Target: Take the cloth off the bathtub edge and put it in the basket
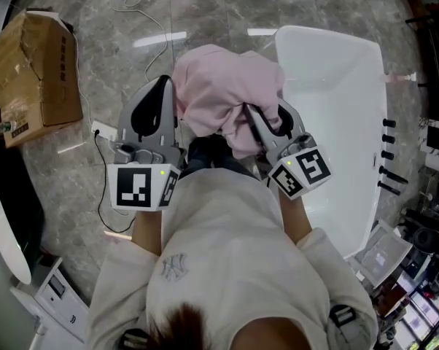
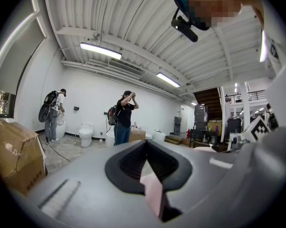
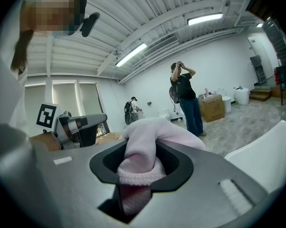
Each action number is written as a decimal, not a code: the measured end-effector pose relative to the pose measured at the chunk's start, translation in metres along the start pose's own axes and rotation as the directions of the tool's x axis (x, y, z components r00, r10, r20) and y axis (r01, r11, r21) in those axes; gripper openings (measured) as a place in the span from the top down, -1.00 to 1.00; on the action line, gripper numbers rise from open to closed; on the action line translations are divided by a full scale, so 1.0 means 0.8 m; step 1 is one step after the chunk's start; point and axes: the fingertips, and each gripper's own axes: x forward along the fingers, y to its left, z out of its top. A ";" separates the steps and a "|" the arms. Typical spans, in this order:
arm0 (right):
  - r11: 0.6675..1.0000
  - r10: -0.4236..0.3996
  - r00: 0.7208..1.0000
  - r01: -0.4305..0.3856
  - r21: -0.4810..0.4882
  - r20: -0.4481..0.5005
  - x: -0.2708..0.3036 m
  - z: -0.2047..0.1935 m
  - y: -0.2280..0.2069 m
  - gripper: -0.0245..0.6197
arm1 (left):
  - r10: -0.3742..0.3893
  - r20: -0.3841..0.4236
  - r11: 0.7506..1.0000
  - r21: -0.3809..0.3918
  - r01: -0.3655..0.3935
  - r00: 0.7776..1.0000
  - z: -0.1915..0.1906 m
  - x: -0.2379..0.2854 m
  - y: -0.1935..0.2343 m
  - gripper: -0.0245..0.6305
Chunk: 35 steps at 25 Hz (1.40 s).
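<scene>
The right gripper (image 3: pixel 140 158) is clamped on a thick fold of the pink cloth (image 3: pixel 150 137), which fills the gap between its dark pads and bulges out over the jaw tips. The left gripper (image 2: pixel 146 148) has its jaws almost together, with only a thin pink edge of the cloth pinched between them. In the head view, the cloth hangs bunched between the two grippers at the upper centre of the frame, raised off the bathtub (image 1: pixel 336 108). The left gripper sits against the cloth's left side and the right gripper is buried in its lower right folds. The cloth's right side overlaps the tub's near rim in the picture, but whether the two touch cannot be told. The white tub fills the right half of the frame, and its long left edge runs down just beside the right gripper. Dark gear crowds the far right edge of the frame beyond the tub. To the left of the cloth lies a stretch of bare marble floor (image 1: pixel 205 9), crossed by a thin cable (image 1: pixel 152 20). A cardboard box (image 1: pixel 33 71) bounds this stretch at the upper left. Two people stand well off in the background of the left gripper view.
</scene>
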 end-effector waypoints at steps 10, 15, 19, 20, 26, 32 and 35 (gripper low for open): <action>1.000 -0.003 0.999 0.004 0.014 -0.039 0.008 -0.029 -0.008 0.56 | -0.021 -0.016 1.000 -0.001 0.020 1.000 -0.007 0.005 -0.006 0.78; 0.999 0.000 0.998 0.002 0.032 -0.056 0.007 -0.046 -0.013 0.56 | -0.021 -0.028 1.000 -0.002 0.021 0.999 -0.012 0.006 -0.007 0.78; 0.999 -0.006 0.998 0.010 0.050 -0.070 0.006 -0.057 -0.016 0.56 | -0.019 -0.027 1.000 -0.005 0.019 0.999 -0.011 0.007 -0.006 0.78; 0.999 -0.008 0.997 0.011 0.053 -0.073 0.005 -0.059 -0.017 0.56 | -0.019 -0.026 1.000 -0.004 0.019 0.999 -0.011 0.007 -0.006 0.78; 0.998 -0.016 0.995 0.022 0.061 -0.102 0.008 -0.074 -0.024 0.56 | -0.022 -0.031 1.000 0.000 0.022 0.999 -0.013 0.011 -0.007 0.78; 0.997 -0.023 0.990 0.034 0.075 -0.142 0.010 -0.103 -0.026 0.56 | -0.019 -0.049 1.000 -0.002 0.018 0.999 -0.027 0.009 -0.001 0.78; 0.996 -0.029 0.987 0.042 0.079 -0.158 0.011 -0.111 -0.031 0.56 | -0.014 -0.054 1.000 -0.007 0.014 0.998 -0.033 0.014 0.001 0.78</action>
